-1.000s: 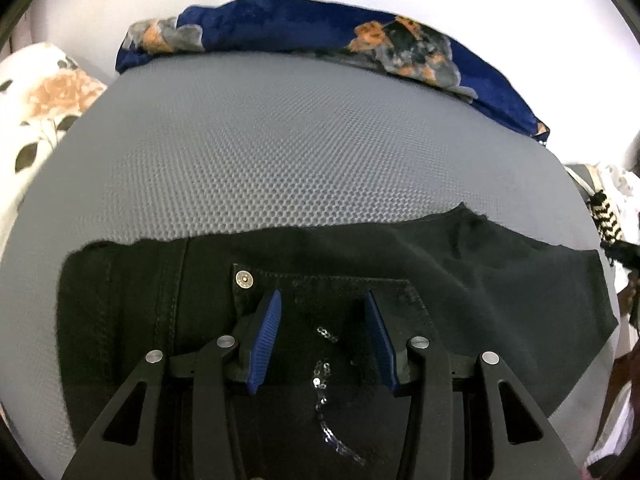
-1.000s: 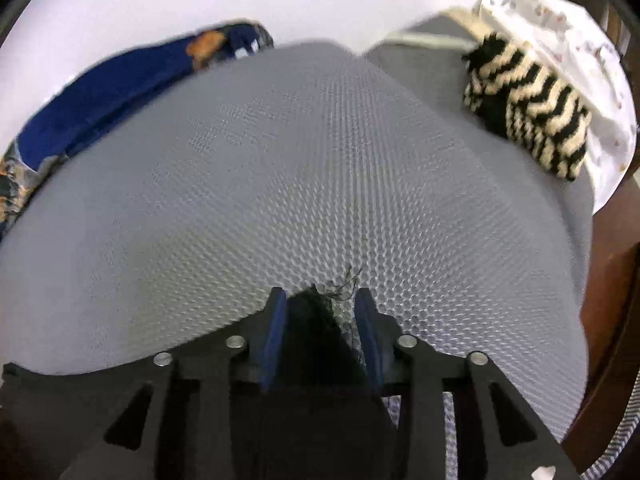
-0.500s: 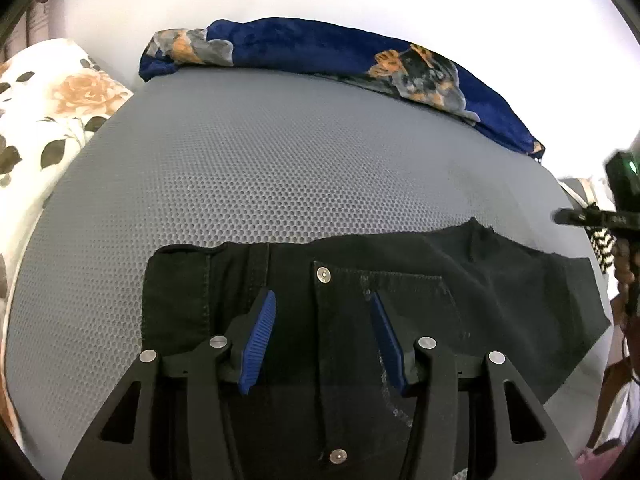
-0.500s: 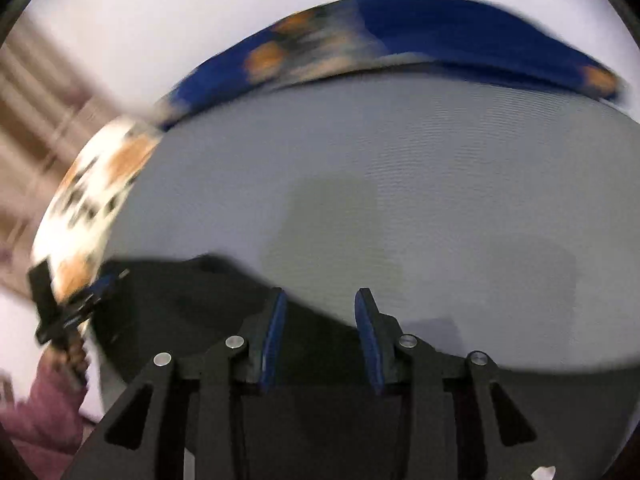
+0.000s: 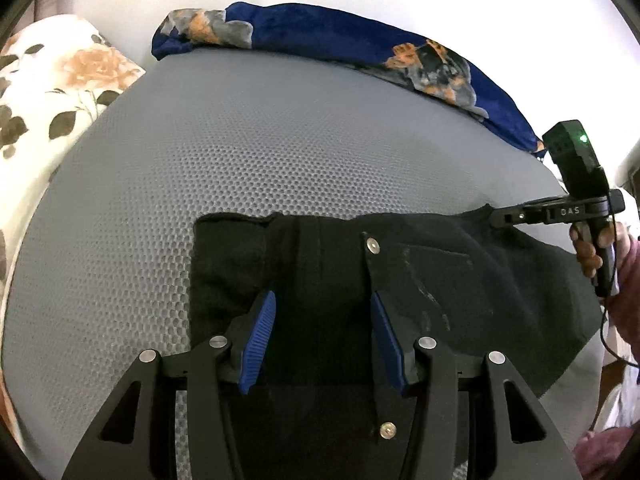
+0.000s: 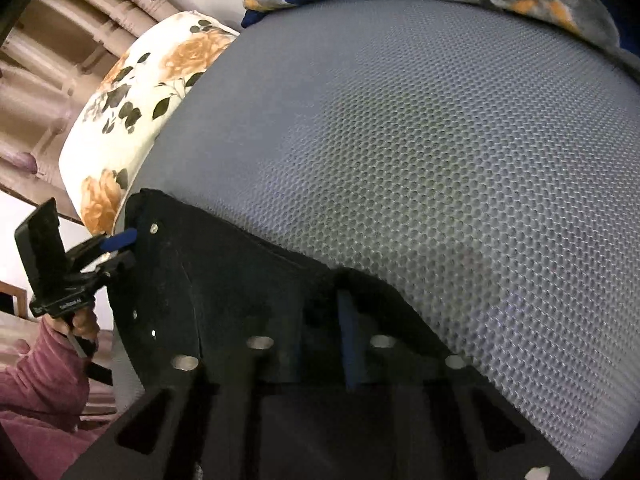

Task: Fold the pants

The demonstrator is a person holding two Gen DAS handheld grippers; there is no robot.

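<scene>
Black pants (image 5: 420, 280) lie flat on the grey mesh mattress (image 5: 280, 140), with metal rivets and a back pocket showing. My left gripper (image 5: 322, 312) hovers over them with its blue pads wide apart, holding nothing. In the right wrist view it (image 6: 120, 246) sits at the pants' far left edge. My right gripper (image 6: 320, 316) is closed on a fold at the upper edge of the pants (image 6: 224, 280). In the left wrist view it (image 5: 500, 216) meets that edge at the far right.
A blue floral blanket (image 5: 360, 48) lies along the far edge of the mattress by the white wall. A cream floral pillow (image 5: 52, 80) sits at the left. Bare mattress stretches beyond the pants. Curtains (image 6: 60, 60) hang behind the pillow.
My left gripper pulled back toward the near side, so the pants look further away. My right gripper swung around leftward and closed on the upper edge of the pants.
</scene>
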